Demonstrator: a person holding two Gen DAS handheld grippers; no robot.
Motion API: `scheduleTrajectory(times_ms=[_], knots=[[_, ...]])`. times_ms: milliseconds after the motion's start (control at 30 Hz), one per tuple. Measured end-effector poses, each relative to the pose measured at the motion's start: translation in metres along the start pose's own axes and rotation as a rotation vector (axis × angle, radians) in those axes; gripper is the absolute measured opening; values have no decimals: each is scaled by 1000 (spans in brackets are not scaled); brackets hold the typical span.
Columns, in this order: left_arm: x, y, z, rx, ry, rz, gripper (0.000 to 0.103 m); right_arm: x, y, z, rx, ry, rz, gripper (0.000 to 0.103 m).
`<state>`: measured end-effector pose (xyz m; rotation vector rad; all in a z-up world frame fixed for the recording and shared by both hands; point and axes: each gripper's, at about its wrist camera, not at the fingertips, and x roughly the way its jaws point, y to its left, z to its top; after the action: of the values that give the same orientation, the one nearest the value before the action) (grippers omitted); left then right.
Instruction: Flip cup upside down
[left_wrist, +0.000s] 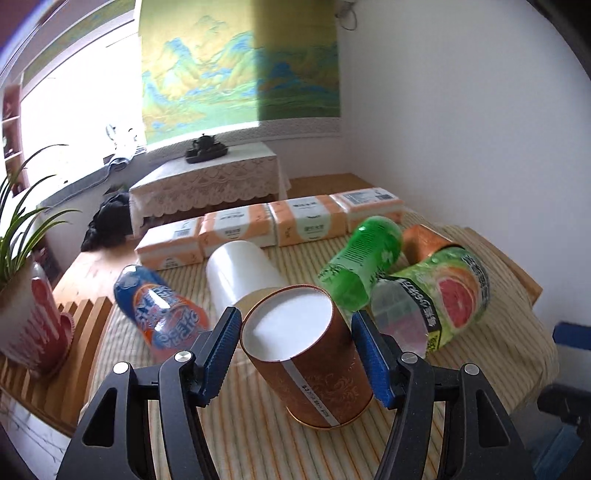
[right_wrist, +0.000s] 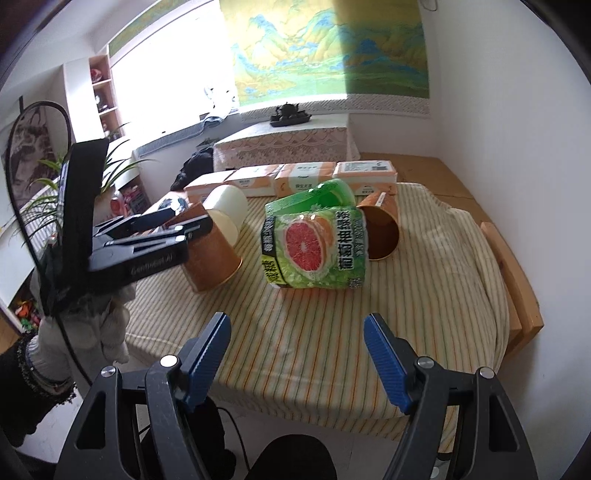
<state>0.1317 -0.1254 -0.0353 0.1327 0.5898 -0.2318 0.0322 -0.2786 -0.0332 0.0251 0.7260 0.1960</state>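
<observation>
Between our left gripper's (left_wrist: 295, 354) blue pads sits the brown paper cup (left_wrist: 310, 354), patterned with faint scrollwork and a pale seam strip down its side. Its white base faces up and away from us, its wide mouth down toward the striped cloth (left_wrist: 258, 443). The cup leans, and we cannot tell whether the rim is fully down. The pads stand spread on either side of it; the left one seems just clear of the wall, and contact on the right is hard to judge.

Just beyond the fingertips lies a white cup (left_wrist: 240, 273) on its side. Ahead to the left lies a blue and orange bottle (left_wrist: 159, 310); ahead to the right, a green bottle (left_wrist: 362, 266) and a grapefruit-printed pack (left_wrist: 447, 295), with another brown cup (left_wrist: 421, 240) behind them. Tissue packs (left_wrist: 266, 225) line the far edge.

Our right gripper (right_wrist: 295, 354) hangs spread wide over the near cloth, holding nothing, the grapefruit pack ahead of it.
</observation>
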Motion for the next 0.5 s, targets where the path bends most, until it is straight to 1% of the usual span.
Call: scheduleTrajectory(times_ms=[100, 267, 500], knots=[[6, -6, -4, 32, -3, -1, 65, -1, 0, 0, 11, -28, -40, 71], [7, -20, -12, 79, -17, -1, 65, -5, 2, 1, 5, -85, -131, 71], [9, -19, -14, 57, -20, -18, 65, -6, 0, 3, 21, -103, -138, 71]])
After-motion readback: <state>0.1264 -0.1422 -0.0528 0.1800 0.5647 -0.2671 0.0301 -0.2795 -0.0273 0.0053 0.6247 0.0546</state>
